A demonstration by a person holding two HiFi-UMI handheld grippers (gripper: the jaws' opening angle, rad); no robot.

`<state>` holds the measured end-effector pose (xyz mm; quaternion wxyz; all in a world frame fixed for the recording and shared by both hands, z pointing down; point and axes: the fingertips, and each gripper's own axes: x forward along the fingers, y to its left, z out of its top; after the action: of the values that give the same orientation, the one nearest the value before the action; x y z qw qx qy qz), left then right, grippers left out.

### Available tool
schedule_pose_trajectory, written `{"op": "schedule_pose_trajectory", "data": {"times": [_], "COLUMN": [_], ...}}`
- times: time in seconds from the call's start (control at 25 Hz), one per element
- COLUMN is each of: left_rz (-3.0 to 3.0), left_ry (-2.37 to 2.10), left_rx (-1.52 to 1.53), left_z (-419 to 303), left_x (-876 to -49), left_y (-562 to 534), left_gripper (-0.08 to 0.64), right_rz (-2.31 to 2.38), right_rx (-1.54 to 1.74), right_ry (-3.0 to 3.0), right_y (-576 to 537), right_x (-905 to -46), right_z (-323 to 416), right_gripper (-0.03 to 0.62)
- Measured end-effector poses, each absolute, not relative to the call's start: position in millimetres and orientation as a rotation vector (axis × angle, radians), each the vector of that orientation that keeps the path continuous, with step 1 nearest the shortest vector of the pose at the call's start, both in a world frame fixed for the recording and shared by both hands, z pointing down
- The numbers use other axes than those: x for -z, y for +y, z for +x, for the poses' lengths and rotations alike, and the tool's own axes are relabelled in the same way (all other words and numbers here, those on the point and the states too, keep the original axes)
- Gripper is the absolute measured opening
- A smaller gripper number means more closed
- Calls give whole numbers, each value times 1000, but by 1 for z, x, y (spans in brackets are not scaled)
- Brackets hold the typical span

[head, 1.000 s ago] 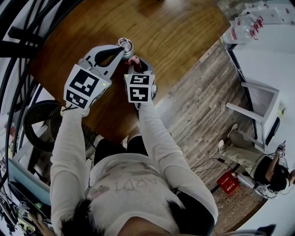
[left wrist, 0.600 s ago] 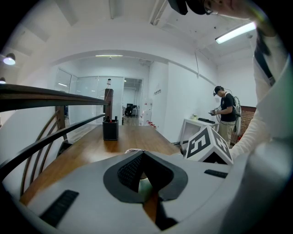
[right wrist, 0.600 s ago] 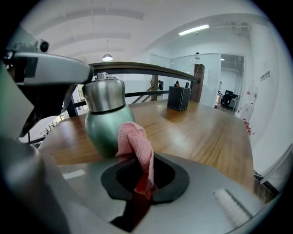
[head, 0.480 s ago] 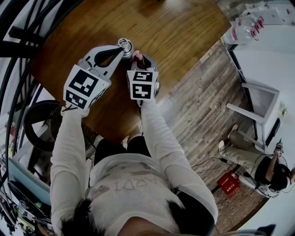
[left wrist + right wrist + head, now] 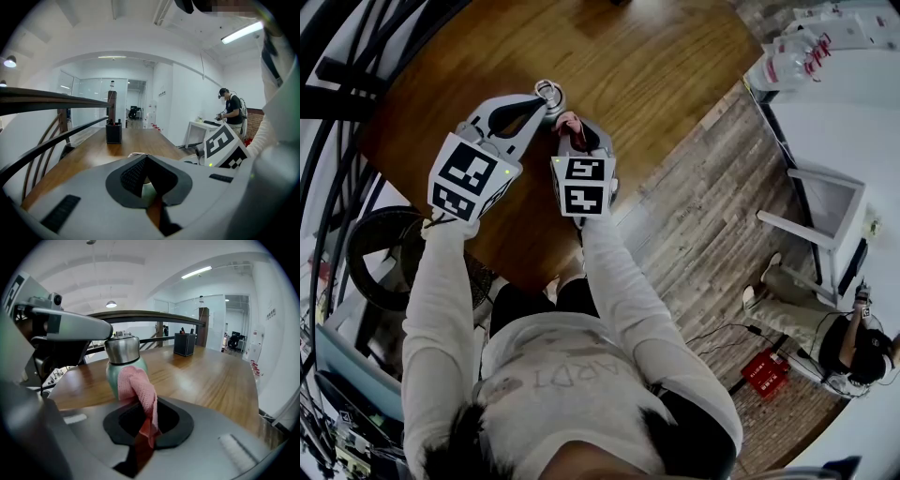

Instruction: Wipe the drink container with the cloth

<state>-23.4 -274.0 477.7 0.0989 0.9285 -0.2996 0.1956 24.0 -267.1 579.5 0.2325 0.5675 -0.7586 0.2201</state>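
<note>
Seen from the head view, the left gripper [image 5: 545, 101] had its fingers clamped narrowly round the upright drink container [image 5: 550, 90] on the table [image 5: 656, 75]. The right gripper [image 5: 570, 131] sat just beside it. In the left gripper view, pale green showed between the nearly shut pads. In the right gripper view, the fingers pinched the pink cloth [image 5: 569, 119], its fold touching the container just beyond the tips. Wiping looked under way. The next move, I judged, called for a stroke round the body.

One flask [image 5: 123, 367], one cloth [image 5: 139, 391], two claws [image 5: 544, 99] [image 5: 570, 128].
</note>
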Motion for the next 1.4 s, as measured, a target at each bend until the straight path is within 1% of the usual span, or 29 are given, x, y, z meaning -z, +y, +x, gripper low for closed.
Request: {"op": "schedule_pose_trajectory", "data": {"times": [0.36, 0.6, 0.92, 1.4], "left_rz": [2741, 2699, 2670, 2718], "left_ry": [-953, -1017, -1130, -1211], "left_rx": [-583, -505, -390, -281], "left_z": [-33, -53, -73, -80], "left_x": [-476, -468, -439, -383], "left_y": [-263, -242, -215, -172], "left_gripper": [-6, -6, -6, -6], "right_rz": [1566, 1580, 1585, 1605], "right_rx": [-630, -598, -545, -482], "right_ry": [-2177, -2236, -2315, -2451], "right_y": [-244, -230, -212, -178], "right_x": [-557, -531, -485, -414], "right_z": [34, 33, 33, 34], "right_gripper": [37, 37, 37, 37]}}
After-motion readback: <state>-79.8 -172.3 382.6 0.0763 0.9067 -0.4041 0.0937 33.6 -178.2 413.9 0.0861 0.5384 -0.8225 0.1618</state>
